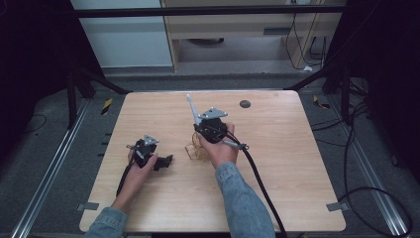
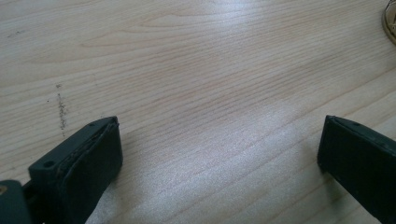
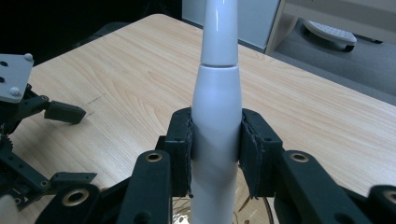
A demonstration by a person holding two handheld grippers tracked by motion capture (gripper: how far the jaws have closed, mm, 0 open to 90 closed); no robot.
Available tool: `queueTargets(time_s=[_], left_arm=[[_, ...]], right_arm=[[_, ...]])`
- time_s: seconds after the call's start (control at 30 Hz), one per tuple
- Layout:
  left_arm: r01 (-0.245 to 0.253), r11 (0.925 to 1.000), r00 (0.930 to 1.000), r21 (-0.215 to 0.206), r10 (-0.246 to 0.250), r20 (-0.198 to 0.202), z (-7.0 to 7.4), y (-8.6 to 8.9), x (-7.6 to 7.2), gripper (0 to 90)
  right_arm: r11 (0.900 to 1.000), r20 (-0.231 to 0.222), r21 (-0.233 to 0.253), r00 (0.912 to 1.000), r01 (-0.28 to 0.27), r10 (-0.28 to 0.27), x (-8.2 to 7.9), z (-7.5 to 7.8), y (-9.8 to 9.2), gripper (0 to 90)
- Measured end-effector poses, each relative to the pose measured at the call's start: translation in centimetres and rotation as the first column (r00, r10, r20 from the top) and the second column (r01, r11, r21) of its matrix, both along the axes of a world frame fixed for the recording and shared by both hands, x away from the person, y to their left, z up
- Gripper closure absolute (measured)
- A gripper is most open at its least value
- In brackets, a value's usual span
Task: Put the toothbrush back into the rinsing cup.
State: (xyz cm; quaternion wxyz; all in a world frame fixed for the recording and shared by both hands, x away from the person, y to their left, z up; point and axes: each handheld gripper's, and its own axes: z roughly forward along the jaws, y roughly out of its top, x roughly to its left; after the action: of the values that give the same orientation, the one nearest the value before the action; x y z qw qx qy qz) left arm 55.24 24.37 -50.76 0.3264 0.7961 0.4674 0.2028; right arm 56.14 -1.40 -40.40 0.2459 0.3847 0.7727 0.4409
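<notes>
A white tapered handle (image 3: 217,107) is clamped between the pads of my right gripper (image 3: 215,154), which is shut on it. Thin golden wires (image 3: 180,212) spread from the handle's lower end. In the high view the handle (image 1: 191,105) slants up and away from the right gripper (image 1: 210,130) near the table's middle, with the golden wire head (image 1: 194,149) resting on the wood below the hand. My left gripper (image 1: 166,161) lies low at the left, open, its jaws pointing toward the wires. Bare wood shows between its fingertips (image 2: 219,158).
The wooden table (image 1: 277,198) has a small dark round disc (image 1: 244,104) near its far edge. A black cable (image 1: 257,173) trails from the right gripper off the near edge. A golden rim (image 2: 390,23) shows at the top right of the left gripper view.
</notes>
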Motion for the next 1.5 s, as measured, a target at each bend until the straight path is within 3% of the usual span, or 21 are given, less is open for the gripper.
queueTargets(time_s=[0.87,1.5], left_arm=[[0.002,1.0000,1.0000,0.000,-0.002,0.000,0.0,0.0,0.0,0.0],[0.003,1.0000,1.0000,0.001,-0.003,0.000,0.0,0.0,0.0,0.0]], right_arm=[[0.997,-0.043,-0.067,0.9987,-0.030,0.027,0.1,-1.1,0.3,66.5],[0.997,-0.055,-0.068,0.9977,-0.043,0.039,0.3,-1.4,0.5,66.0]])
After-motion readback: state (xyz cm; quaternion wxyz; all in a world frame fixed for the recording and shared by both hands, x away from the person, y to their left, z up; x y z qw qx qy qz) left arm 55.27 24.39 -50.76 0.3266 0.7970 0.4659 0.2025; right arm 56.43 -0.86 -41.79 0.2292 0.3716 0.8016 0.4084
